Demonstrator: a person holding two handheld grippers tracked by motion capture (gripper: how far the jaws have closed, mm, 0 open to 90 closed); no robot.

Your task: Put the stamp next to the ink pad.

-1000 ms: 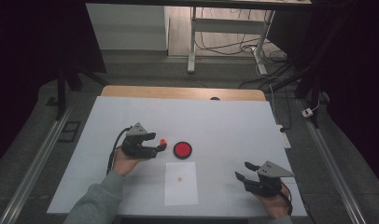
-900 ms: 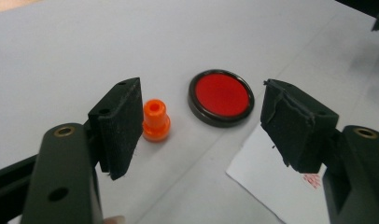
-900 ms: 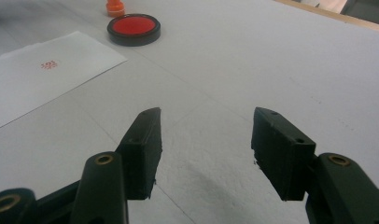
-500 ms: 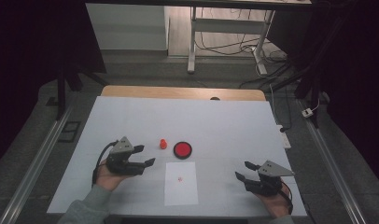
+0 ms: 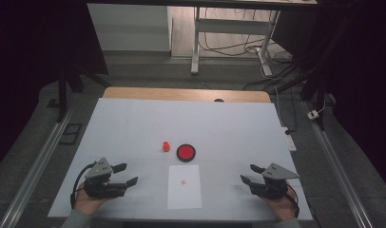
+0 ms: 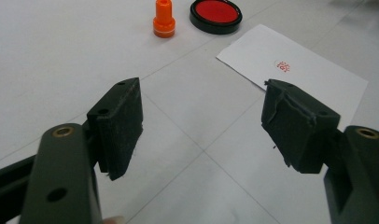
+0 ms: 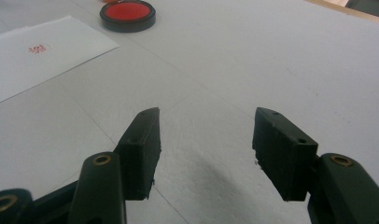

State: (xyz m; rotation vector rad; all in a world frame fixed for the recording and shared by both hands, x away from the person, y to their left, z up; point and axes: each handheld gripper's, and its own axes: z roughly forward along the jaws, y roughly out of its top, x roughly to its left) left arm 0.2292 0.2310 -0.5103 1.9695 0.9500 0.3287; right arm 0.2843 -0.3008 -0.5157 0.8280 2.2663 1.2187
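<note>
Item: orange stamp (image 5: 166, 146), small, upright, standing free on the white table (image 5: 134, 123) just left of centre in the high view; in the left gripper view it stands at the top edge, left of centre (image 6: 164, 18). Item: round red ink pad (image 5: 186, 152) in a black rim, just right of the stamp, not touching it. Item: white paper sheet (image 5: 185, 186), below the pad, lower centre of the frame, bearing one small red stamp mark (image 5: 183, 181). Item: left gripper (image 5: 126, 174), lower left of the high view, held in a hand (image 5: 86, 199); jaws spread, nothing between them, well apart from the stamp. Item: right gripper (image 5: 248, 175), lower right, held in a hand (image 5: 276, 209); jaws released, parted over bare table, holding nothing.
</note>
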